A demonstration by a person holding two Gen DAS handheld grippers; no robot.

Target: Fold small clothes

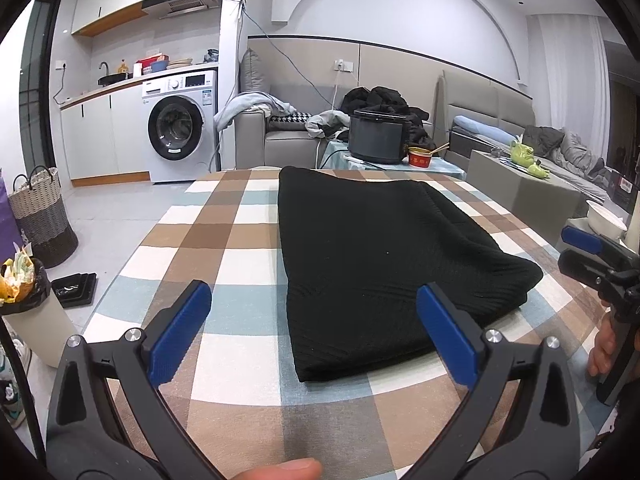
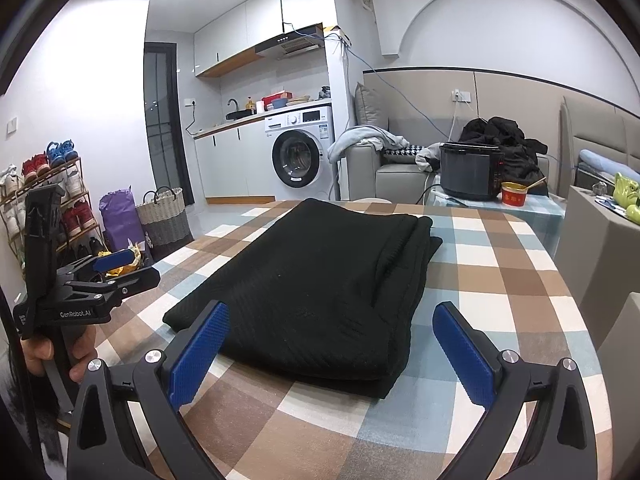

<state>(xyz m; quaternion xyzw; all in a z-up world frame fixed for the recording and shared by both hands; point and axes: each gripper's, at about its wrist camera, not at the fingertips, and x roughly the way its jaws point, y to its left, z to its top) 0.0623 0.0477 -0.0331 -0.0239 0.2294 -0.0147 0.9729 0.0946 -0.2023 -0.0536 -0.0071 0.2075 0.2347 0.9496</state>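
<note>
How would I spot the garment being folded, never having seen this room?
Find the checked table before the sofa. On it lies one black knit garment, folded into a flat rectangle, the only dark thing on the cloth.

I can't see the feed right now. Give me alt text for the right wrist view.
A folded black ribbed knit garment lies flat on a checked brown, blue and white tablecloth, just beyond the open right claw. The left claw, gripped by a hand, hovers at the left edge, touching nothing.
</note>
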